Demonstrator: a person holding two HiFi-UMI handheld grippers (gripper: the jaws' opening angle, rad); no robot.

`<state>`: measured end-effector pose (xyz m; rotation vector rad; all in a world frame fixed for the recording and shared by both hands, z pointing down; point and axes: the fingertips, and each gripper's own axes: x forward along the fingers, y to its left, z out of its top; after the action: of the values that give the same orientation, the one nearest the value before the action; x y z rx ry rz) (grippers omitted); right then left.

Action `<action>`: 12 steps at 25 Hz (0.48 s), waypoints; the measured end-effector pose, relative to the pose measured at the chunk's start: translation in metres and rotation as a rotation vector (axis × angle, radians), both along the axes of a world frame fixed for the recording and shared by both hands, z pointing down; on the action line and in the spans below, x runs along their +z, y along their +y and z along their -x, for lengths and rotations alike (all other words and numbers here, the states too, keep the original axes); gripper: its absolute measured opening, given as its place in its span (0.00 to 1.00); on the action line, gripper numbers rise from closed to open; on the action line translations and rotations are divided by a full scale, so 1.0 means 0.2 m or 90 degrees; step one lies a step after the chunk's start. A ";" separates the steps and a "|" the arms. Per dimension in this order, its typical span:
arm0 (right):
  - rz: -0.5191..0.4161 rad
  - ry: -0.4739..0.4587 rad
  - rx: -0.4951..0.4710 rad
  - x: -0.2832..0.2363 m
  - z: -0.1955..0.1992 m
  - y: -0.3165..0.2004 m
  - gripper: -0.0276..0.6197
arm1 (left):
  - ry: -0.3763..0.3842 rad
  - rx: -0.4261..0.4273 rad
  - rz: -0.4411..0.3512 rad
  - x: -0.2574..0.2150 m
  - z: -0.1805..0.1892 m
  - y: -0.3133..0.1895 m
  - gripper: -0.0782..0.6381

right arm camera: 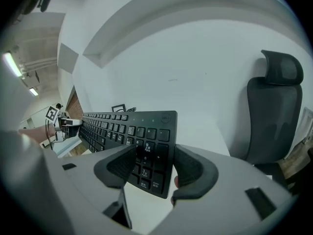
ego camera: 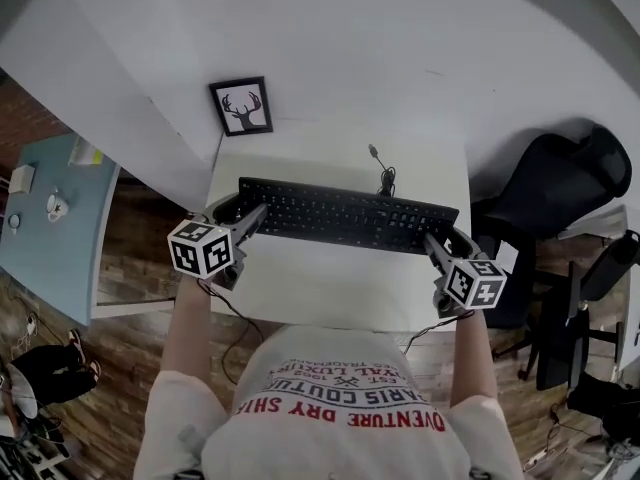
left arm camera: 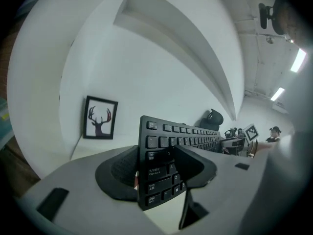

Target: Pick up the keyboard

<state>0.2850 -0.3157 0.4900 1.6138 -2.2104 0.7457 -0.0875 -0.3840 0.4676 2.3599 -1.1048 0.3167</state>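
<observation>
Left gripper (ego camera: 255,214) and right gripper (ego camera: 432,244) clamp the black keyboard (ego camera: 345,214).
Each pinches one end, over the white desk (ego camera: 330,290).

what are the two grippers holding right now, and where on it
Both hold the black keyboard. The left gripper is shut on its left end, over the shift and caps lock keys; the right gripper is shut on its number-pad end.

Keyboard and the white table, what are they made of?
The keyboard looks like matte black plastic: dull dark keys with white printed letters, no shine. The table looks smooth and white, maybe painted or laminated board; the even surface doesn't show which.
</observation>
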 end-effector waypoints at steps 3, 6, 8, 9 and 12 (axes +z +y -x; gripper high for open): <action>-0.043 0.003 0.005 -0.15 0.00 -0.06 0.44 | 0.004 0.002 -0.044 -0.16 0.00 -0.06 0.44; -0.081 0.012 0.004 -0.29 0.01 -0.09 0.44 | 0.015 -0.001 -0.075 -0.28 0.01 -0.08 0.44; -0.103 0.020 0.003 -0.37 0.01 -0.11 0.44 | 0.021 -0.002 -0.096 -0.36 0.01 -0.10 0.44; -0.112 0.023 0.003 -0.41 0.00 -0.12 0.44 | 0.023 -0.002 -0.105 -0.39 0.00 -0.10 0.44; -0.135 0.030 0.004 -0.51 0.00 -0.13 0.44 | 0.027 -0.003 -0.130 -0.49 0.00 -0.11 0.44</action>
<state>0.2848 -0.3426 0.3889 1.7156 -2.3173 0.4826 -0.0879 -0.4057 0.3705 2.5288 -1.1706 0.1575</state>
